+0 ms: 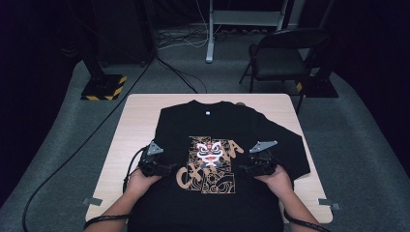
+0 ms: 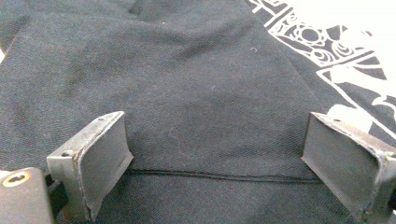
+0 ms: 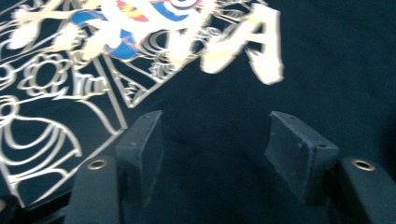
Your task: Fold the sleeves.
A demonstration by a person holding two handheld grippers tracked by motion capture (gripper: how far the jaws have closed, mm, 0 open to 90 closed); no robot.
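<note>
A black T-shirt (image 1: 212,121) with a tan and white lion-dance print (image 1: 210,164) lies flat on the wooden table (image 1: 135,121), collar at the far side. My left gripper (image 1: 169,169) rests just left of the print. In the left gripper view, my left gripper (image 2: 217,154) has its jaws wide apart over plain black cloth crossed by a seam (image 2: 219,176). My right gripper (image 1: 244,168) sits just right of the print. In the right gripper view, my right gripper (image 3: 217,140) has its jaws apart above the black cloth, with nothing pinched between them, and the print's lettering (image 3: 243,42) lies ahead.
A folding chair (image 1: 280,53) stands beyond the table's far right corner. A stand base with yellow-black stripes (image 1: 104,87) and cables lie on the floor at far left. Grey tape marks (image 1: 92,201) flag the near table corners.
</note>
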